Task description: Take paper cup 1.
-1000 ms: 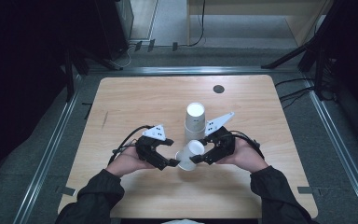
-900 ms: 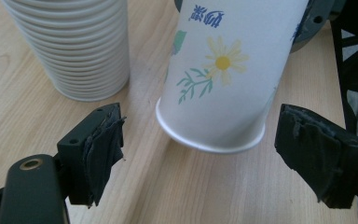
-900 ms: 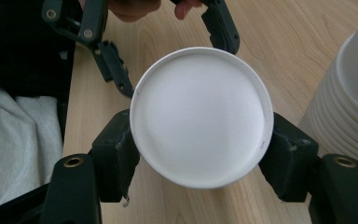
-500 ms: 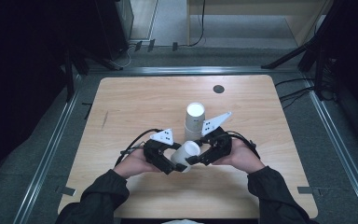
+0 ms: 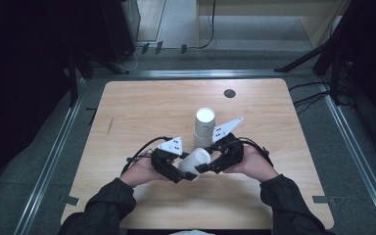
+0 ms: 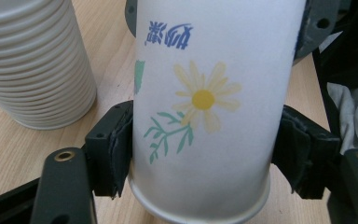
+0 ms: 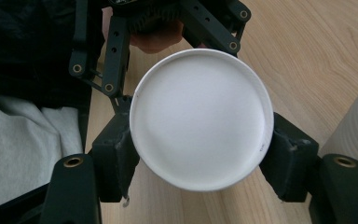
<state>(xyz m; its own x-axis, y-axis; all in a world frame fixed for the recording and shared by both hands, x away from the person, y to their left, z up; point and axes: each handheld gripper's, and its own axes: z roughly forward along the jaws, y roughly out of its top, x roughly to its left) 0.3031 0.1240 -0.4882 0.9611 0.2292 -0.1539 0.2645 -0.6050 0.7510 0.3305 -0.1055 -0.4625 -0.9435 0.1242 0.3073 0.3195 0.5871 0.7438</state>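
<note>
With both my grippers, left (image 5: 188, 172) and right (image 5: 206, 166), clamped on the paper cup (image 5: 196, 160) held sideways near the cup stack (image 5: 205, 128), I judge 1 must let go next.

A light wooden table (image 5: 142, 107) with rounded corners stands on a grey floor (image 5: 44, 147), framed by metal rails (image 5: 355, 147). A small dark round disc (image 5: 229, 93) sits near its far edge. Beyond it, black cables (image 5: 208, 29) trail past a pale wooden cabinet (image 5: 274, 14); the left side lies in deep shadow.
</note>
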